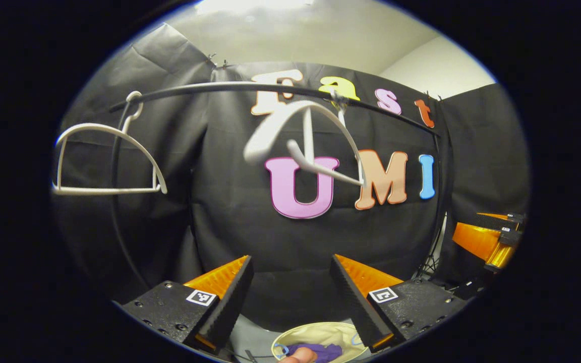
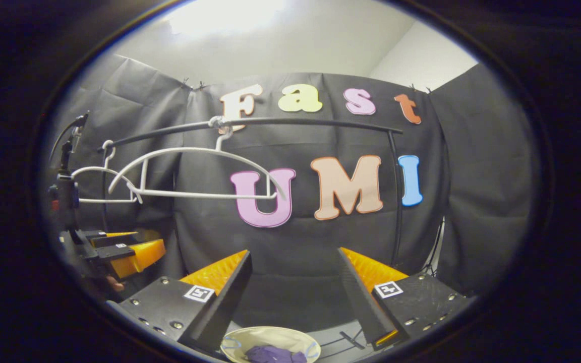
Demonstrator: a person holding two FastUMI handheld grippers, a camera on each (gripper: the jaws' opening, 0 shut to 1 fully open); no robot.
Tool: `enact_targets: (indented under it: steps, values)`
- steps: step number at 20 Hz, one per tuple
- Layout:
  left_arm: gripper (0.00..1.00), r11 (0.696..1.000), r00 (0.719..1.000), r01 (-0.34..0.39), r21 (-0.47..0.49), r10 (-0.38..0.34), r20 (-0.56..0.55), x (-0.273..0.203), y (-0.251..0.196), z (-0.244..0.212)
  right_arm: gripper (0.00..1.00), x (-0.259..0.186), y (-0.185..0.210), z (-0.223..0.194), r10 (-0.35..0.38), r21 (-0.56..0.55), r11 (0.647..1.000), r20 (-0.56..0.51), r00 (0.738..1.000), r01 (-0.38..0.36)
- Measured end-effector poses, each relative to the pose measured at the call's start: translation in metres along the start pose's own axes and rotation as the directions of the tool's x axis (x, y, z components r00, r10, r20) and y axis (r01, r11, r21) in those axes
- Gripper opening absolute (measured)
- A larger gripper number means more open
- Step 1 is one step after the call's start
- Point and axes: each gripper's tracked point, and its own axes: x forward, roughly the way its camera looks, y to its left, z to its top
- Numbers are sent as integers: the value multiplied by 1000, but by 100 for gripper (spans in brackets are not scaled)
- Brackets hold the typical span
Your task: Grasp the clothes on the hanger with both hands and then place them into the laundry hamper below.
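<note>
Looks like the drop is basically done: purple clothes (image 2: 274,354) sit in the hamper (image 2: 250,337) at bottom centre, both hangers (image 2: 194,174) bare on the rail (image 2: 310,122), left gripper (image 1: 290,292) and right gripper (image 2: 293,292) fingers spread wide, holding nothing, so next is probably just backing away.

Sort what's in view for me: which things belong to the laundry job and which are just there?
Part of the job:
purple clothes, lying in the hamper
laundry hamper
nearer hanger, bare
left gripper, open
right gripper, open

Just there:
second hanger, bare
rail
stand
</note>
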Motion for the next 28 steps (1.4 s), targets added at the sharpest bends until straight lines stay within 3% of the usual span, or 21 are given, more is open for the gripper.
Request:
enact_targets:
  steps: [5,6,10,14,17,18,19,24,28]
  values:
    - [94,1000,999,5,-24,-4,44,-17,-7,28,99,-9,6,15,70,-12,997,-1,998,-70]
    - [94,1000,999,3,-29,-1,52,-20,-9,33,95,-11,4,15,80,-14,997,-10,997,-81]
    - [94,997,996,-15,-73,21,82,-31,-18,42,99,-19,-2,20,131,-27,991,0,991,-131]
    - [93,997,999,-27,-74,30,40,-29,-32,30,100,-33,-6,21,192,-26,981,2,981,-191]
    - [93,997,999,-1,-76,4,34,-28,-54,27,100,-40,-23,27,183,-29,983,18,983,-182]
    - [92,998,1000,2,-68,0,29,-28,-59,26,95,-42,-26,30,188,-27,982,29,982,-187]
    - [93,998,1000,4,-60,-3,27,-28,-64,25,100,-43,-31,30,189,-26,982,33,981,-188]
    - [93,999,999,22,-41,-20,36,-24,-96,23,100,-42,-76,39,86,-50,995,98,991,-82]
    - [96,997,997,-5,-73,11,77,-16,-106,24,99,-46,-94,37,97,-51,994,109,989,-92]
